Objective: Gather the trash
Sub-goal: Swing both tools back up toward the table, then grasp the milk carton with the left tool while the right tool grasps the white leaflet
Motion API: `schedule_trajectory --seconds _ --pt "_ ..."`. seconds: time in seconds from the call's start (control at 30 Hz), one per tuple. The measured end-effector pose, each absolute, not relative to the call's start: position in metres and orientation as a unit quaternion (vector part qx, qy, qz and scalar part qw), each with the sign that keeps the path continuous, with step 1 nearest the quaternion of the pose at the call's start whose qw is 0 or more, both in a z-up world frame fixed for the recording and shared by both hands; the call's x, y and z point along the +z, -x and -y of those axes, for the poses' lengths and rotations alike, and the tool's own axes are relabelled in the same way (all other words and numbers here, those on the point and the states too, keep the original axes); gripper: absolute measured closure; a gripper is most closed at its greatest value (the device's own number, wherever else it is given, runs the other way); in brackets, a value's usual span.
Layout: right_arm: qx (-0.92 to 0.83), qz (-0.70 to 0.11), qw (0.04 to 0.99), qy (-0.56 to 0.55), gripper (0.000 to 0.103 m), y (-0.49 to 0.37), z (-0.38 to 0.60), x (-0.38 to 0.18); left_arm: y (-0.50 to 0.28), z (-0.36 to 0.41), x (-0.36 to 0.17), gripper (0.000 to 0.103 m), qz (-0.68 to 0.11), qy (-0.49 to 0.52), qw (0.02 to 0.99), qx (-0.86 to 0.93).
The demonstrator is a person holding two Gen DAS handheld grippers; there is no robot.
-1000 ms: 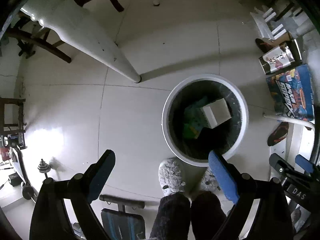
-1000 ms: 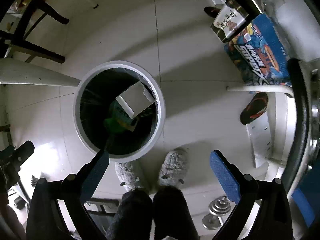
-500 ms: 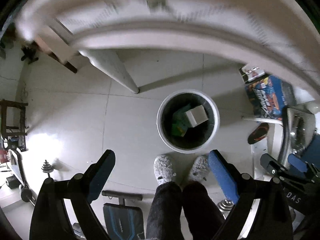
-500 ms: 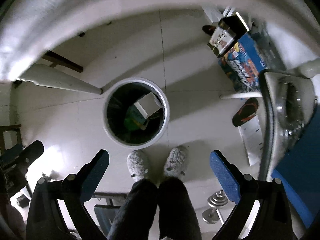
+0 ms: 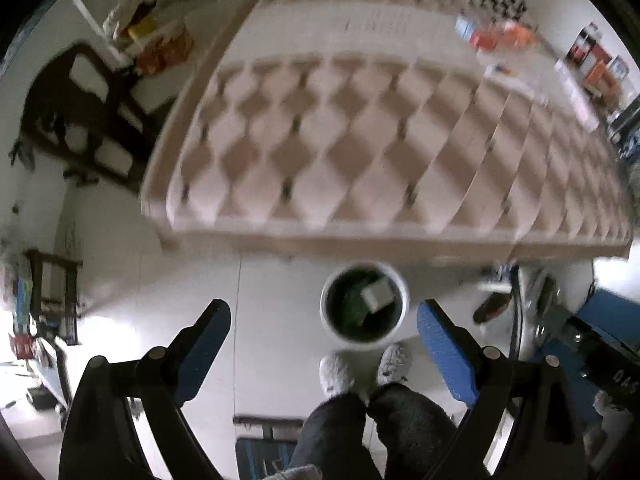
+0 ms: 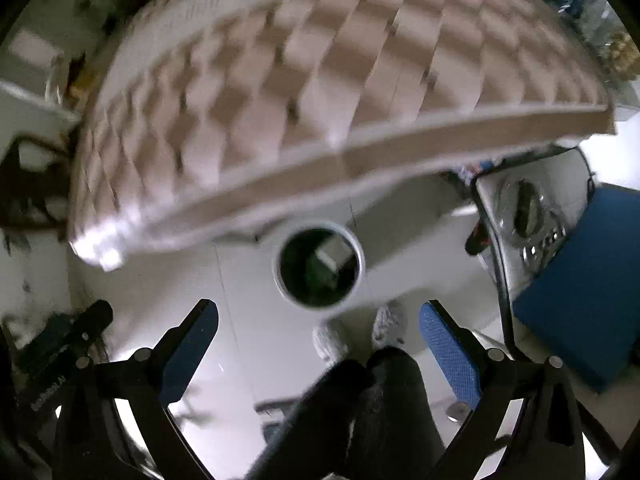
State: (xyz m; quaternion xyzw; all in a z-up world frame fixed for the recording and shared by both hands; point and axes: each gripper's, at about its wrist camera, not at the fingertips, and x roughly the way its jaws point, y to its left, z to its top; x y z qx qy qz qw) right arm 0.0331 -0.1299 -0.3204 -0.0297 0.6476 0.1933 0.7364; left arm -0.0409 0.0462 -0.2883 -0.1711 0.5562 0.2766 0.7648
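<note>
The tabletop [image 5: 360,152] wears a beige-and-tan diamond check. Below it, the round trash bin [image 5: 403,312] is white-rimmed and dark inside, holding a pale box [image 5: 378,295] and green packaging [image 5: 352,304]. The floor [image 5: 276,320] is white tile. Each gripper has blue pads [image 6: 448,354] on black arms. Grey fuzzy slippers [image 5: 338,372] sit near the bin.

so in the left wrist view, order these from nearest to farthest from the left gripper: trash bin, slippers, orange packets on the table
1. slippers, on the floor just ahead of the left gripper
2. trash bin, on the floor beyond the slippers
3. orange packets, far side of the table, upper right
</note>
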Motion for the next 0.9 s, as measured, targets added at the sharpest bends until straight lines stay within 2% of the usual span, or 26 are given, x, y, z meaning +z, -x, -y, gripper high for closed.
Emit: schedule_trajectory --seconds 0.23,0.4,0.63,0.9 --pt "0.148 -0.613 0.776 -0.016 0.001 -0.135 0.158 -0.254 -0.077 -0.057 -0.241 0.008 -0.531 0.144 0.791 0.268" --pt "0.115 -0.596 0.794 -0.037 0.001 -0.239 0.184 -0.229 -0.169 -0.071 -0.239 0.008 -0.539 0.137 0.786 0.27" --pt "0.079 -0.605 0.792 -0.019 0.001 -0.398 0.199 -0.241 -0.307 -0.078 -0.263 0.008 -0.583 0.135 0.754 0.27" --pt "0.06 -0.639 0.766 0.014 0.002 -0.53 0.192 -0.288 -0.41 -0.102 -0.298 0.009 -0.617 0.187 0.725 0.243"
